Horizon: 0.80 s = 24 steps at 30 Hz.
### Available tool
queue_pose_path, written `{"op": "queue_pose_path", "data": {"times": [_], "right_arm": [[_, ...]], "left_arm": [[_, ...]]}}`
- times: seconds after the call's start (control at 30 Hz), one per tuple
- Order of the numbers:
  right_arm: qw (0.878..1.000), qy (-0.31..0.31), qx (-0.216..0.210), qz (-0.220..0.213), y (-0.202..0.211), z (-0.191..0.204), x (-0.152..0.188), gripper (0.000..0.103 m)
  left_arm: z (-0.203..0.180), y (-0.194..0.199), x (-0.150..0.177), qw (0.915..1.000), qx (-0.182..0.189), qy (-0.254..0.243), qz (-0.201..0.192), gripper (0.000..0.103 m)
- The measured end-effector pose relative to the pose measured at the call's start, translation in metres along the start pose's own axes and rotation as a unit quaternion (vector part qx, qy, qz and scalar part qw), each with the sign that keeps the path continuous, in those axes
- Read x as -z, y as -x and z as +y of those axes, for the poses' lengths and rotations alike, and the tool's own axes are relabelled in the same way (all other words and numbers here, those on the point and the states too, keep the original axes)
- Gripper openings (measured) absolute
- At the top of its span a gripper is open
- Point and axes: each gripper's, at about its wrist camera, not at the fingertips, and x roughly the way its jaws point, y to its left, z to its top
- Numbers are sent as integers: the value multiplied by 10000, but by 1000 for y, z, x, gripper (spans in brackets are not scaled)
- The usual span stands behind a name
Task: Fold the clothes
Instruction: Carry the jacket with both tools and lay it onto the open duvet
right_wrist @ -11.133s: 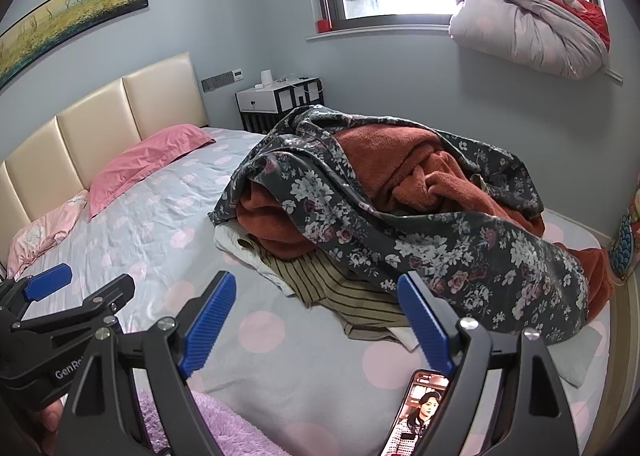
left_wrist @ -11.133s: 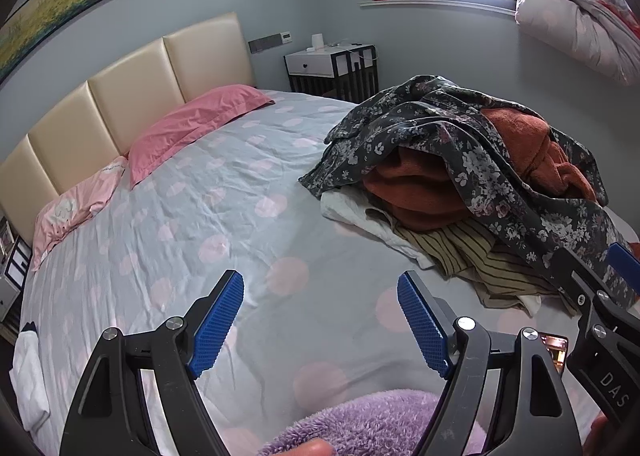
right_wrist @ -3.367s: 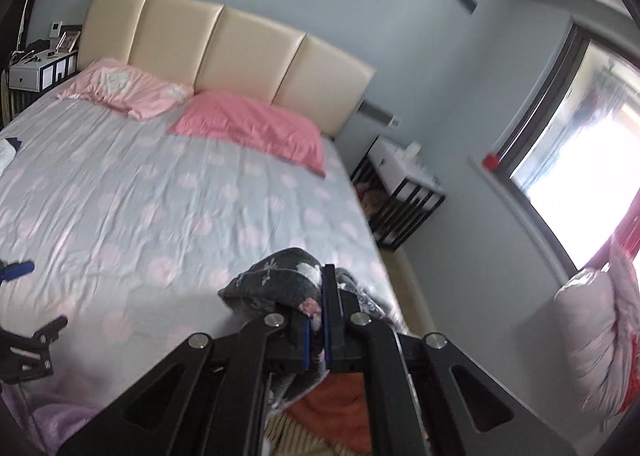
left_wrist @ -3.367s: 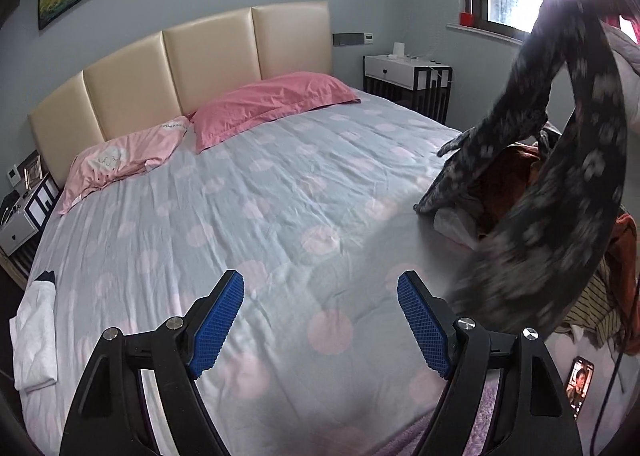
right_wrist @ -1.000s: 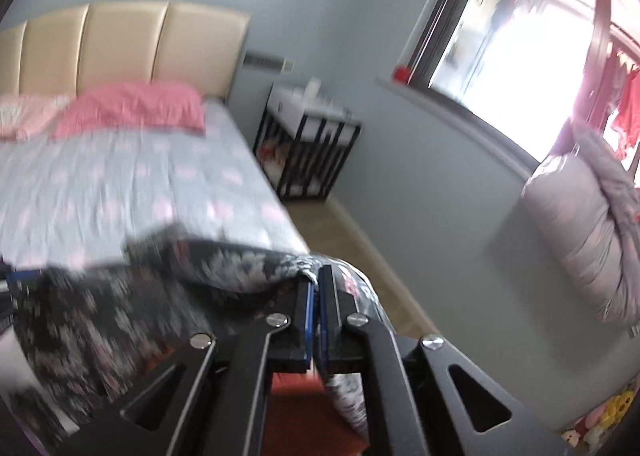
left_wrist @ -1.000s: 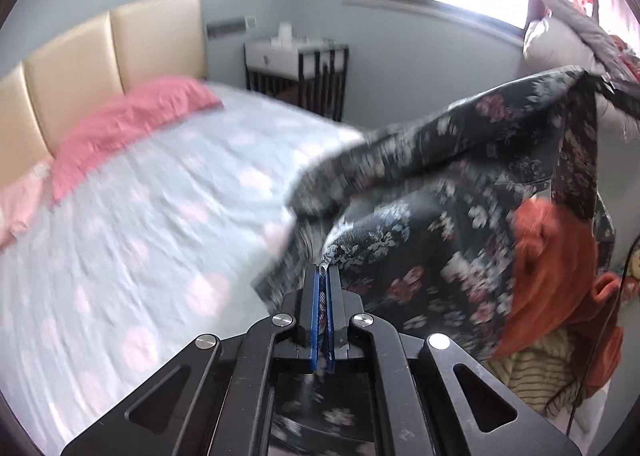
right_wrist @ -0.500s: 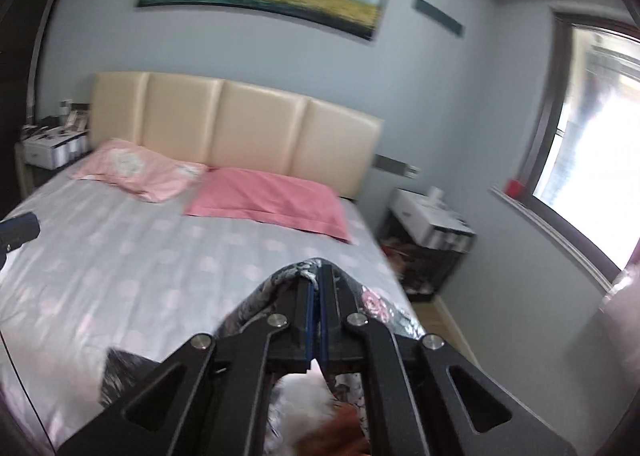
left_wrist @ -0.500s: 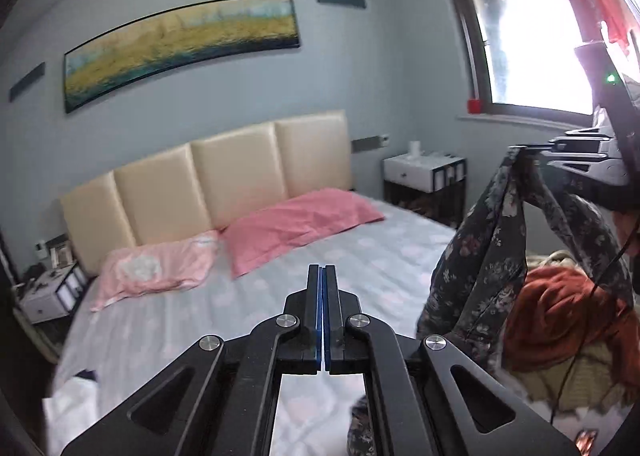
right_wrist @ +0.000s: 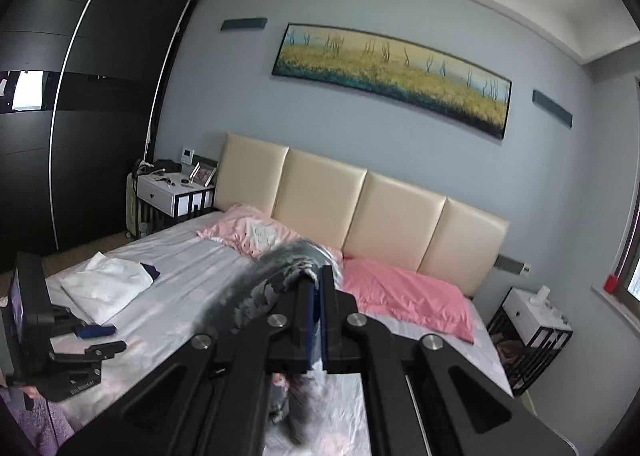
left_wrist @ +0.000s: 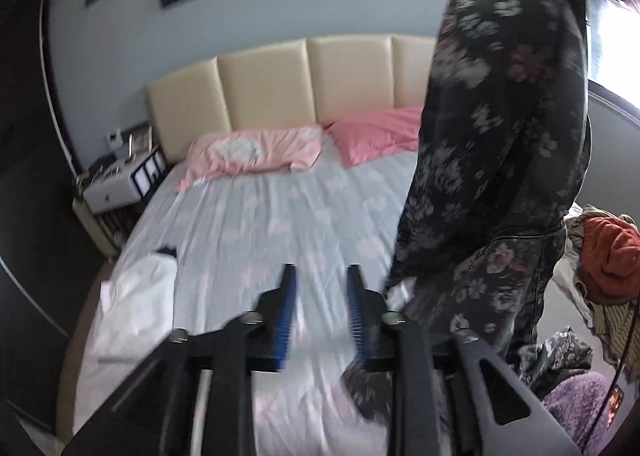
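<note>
A dark floral garment (left_wrist: 504, 160) hangs in the air at the right of the left wrist view, its lower end trailing down to the bed. My right gripper (right_wrist: 318, 298) is shut on a bunched edge of the floral garment (right_wrist: 276, 276), held high over the bed. My left gripper (left_wrist: 320, 296) is open and empty, above the bed just left of the hanging cloth; it also shows at the left edge of the right wrist view (right_wrist: 96, 338).
The bed (left_wrist: 248, 240) has a grey sheet with pink dots and two pink pillows (left_wrist: 256, 154) by a cream headboard. A folded white cloth (right_wrist: 106, 286) lies near the left bed edge. A pile of clothes (left_wrist: 604, 264) sits at right. Nightstands (right_wrist: 172, 192) flank the bed.
My left gripper has opened and let go of the floral garment. The garment now hangs from my right gripper alone, raised higher. Both views have swung toward the headboard.
</note>
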Motion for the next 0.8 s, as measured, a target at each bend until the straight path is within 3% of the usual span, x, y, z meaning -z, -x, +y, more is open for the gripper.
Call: {"op": "queue_pose_path", "data": {"times": [0.1, 0.23, 0.3, 0.43, 0.47, 0.57, 0.7, 0.8], "right_arm": [[9986, -149, -17, 511, -24, -3, 47, 2], [9897, -423, -29, 1370, -61, -1, 151, 2], [9842, -519, 227, 1676, -71, -2, 200, 2], [9618, -1412, 613, 2265, -83, -29, 299, 2], [9565, -1567, 672, 2367, -84, -32, 315, 2], [9406, -2038, 853, 2576, -86, -39, 356, 2], [9237, -2711, 976, 2527, -84, -54, 380, 2], [9085, -3208, 1016, 2479, -84, -62, 395, 3]], "left_arm": [[16, -19, 27, 9995, -15, 158, 282, 36], [12, -56, 59, 9979, 48, -48, 650, 37], [9, -75, 74, 9964, 69, -175, 824, 36], [-3, -103, 95, 9929, 152, -579, 1025, 37], [-6, -109, 99, 9918, 230, -669, 1061, 40], [-21, -123, 112, 9878, 521, -1020, 1053, 62], [-47, -140, 139, 9758, 725, -1717, 1145, 64], [-69, -148, 162, 9599, 785, -2404, 1210, 64]]}}
